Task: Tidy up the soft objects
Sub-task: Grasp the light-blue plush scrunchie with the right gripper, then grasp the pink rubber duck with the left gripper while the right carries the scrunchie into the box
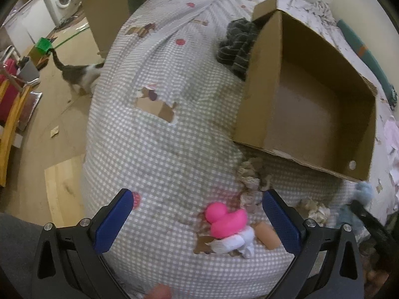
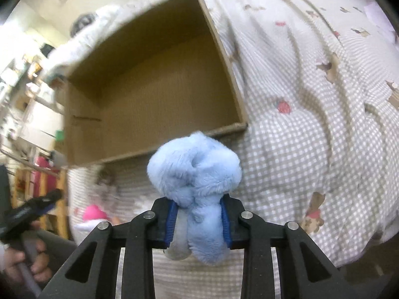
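My right gripper is shut on a fluffy light-blue plush toy, lifted above the checked duvet just in front of the open cardboard box. My left gripper stands open over the duvet, its blue pads either side of a pink rubber duck lying on a white soft item. A tan cylinder lies beside them. The box is empty, up and right of the duck. In the right wrist view the left gripper shows at the left edge with the duck below it.
A beige knotted rag and a crumpled cloth lie near the box's front edge. A dark striped garment sits behind the box. A cat walks on the wooden floor left of the bed. A washing machine stands far left.
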Available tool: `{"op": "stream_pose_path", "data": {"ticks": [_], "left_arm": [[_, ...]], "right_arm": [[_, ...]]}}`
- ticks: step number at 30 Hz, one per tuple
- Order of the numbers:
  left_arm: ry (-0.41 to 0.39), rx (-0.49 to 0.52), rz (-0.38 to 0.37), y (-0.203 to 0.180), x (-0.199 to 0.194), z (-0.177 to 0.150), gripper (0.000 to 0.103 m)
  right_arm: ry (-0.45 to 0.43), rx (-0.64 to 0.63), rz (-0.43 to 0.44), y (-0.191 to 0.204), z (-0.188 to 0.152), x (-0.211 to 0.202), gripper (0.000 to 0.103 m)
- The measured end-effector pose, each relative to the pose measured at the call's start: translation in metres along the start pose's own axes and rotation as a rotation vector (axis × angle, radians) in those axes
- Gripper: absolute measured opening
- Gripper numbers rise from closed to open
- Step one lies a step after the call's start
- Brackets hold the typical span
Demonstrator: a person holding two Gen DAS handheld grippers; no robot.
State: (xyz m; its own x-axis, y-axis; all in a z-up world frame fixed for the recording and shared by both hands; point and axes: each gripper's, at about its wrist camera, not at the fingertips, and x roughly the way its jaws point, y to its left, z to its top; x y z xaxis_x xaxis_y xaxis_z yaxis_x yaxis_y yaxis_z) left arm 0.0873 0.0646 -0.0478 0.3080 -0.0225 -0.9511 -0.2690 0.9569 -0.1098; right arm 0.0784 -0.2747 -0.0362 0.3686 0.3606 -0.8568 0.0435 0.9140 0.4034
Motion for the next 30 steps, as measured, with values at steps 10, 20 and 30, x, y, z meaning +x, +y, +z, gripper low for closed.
{"op": "stream_pose_path", "data": {"ticks": [10, 20, 30], "left_arm": [[0.228, 0.053, -0.117, -0.019, 0.052, -0.011, 0.079], [0.207, 0.022, -0.147, -0.016, 0.054, -0.012, 0.047], [0.041, 0.005, -0.038, -0.001, 0.018, -0.001, 0.047]], "right_arm": [[-0.029, -0.027, 0.056, 0.008, -0.006, -0.012, 0.032], [-0.026, -0.02, 0.059, 0.006, -0.005, -0.015, 0.032], [-0.036, -0.061, 0.09, 0.026, -0.007, -0.03, 0.032]]}}
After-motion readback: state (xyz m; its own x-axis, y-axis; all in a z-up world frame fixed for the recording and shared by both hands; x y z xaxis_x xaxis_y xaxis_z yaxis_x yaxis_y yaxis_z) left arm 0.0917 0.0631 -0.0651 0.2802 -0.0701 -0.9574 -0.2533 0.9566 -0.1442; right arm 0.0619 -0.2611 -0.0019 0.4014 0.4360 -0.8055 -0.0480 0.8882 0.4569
